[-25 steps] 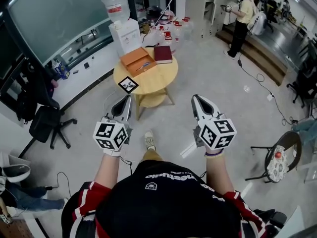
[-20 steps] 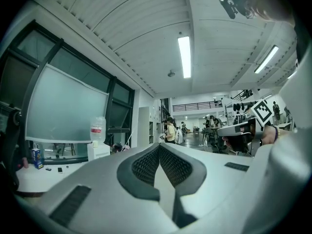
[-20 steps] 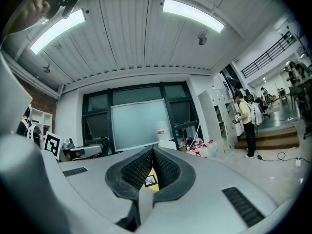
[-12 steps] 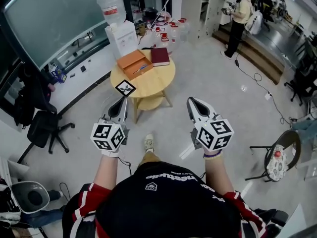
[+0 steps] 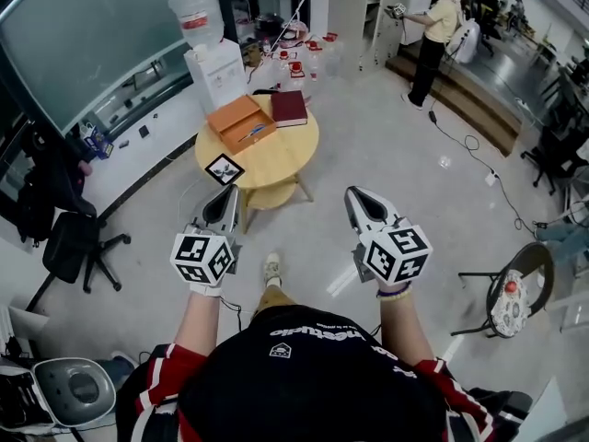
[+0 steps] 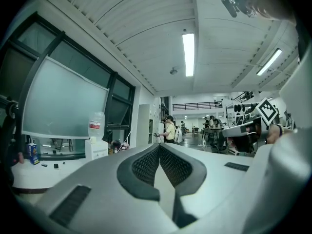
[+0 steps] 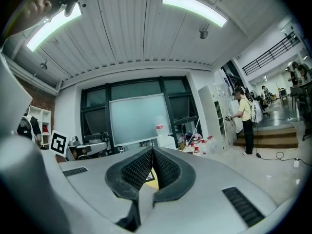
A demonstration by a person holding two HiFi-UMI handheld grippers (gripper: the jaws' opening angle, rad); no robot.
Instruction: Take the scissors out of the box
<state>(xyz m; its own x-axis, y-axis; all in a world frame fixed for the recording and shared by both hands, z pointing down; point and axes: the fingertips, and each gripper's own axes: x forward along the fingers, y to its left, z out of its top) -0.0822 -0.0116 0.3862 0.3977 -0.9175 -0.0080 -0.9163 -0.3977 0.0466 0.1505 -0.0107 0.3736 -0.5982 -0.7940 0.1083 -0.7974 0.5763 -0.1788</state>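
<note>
Left gripper (image 5: 228, 191) and right gripper (image 5: 355, 194) were closed, holding nothing.
Scissors (image 5: 255, 129) lay in the open orange box (image 5: 235, 118) on the round table (image 5: 293, 151), well ahead of both.

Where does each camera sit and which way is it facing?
Head view: on the person's head, steeply down at the round table; shows left gripper, right gripper, forearms, torso.
Left gripper view: riding that gripper, along shut jaws towards the water dispenser.
Right gripper view: riding that gripper, along shut jaws towards the glazed wall.
Both gripper views share the water dispenser and person in yellow.
</note>
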